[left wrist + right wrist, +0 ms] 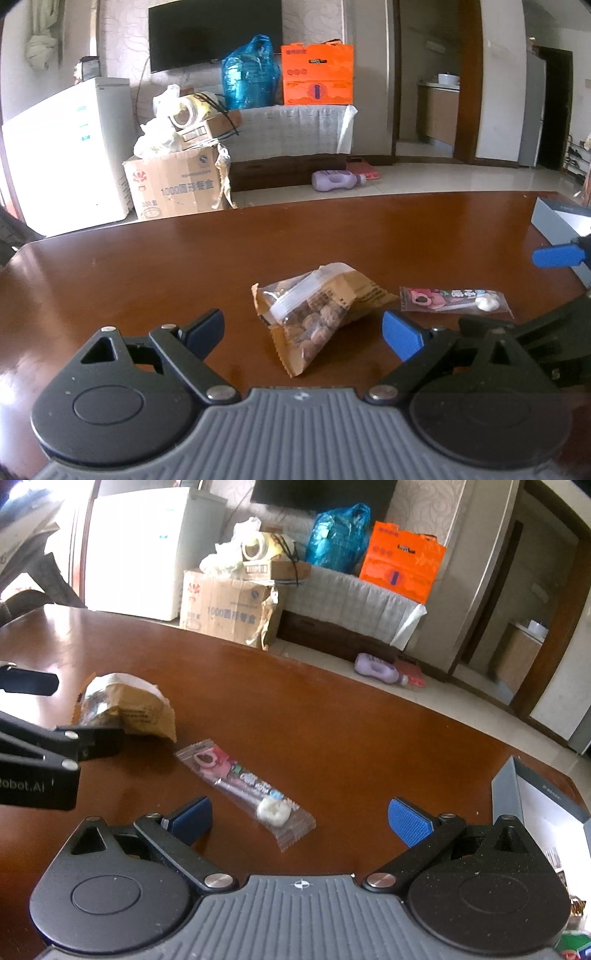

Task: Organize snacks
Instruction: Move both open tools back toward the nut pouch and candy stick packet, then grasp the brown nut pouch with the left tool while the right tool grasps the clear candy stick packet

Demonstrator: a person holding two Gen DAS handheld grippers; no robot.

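Left claw (303, 334) angled down, spread wide around the brown snack bag (317, 314) on the worktop (147, 266); right claw (300, 821) tilted down, wide over the candy packet (245, 790).

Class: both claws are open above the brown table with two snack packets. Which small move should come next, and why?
Probably lower the open left claw onto the tan nut bag with the clear window: it lies untouched between the pads. The pink candy wrapper waits before the right claw.
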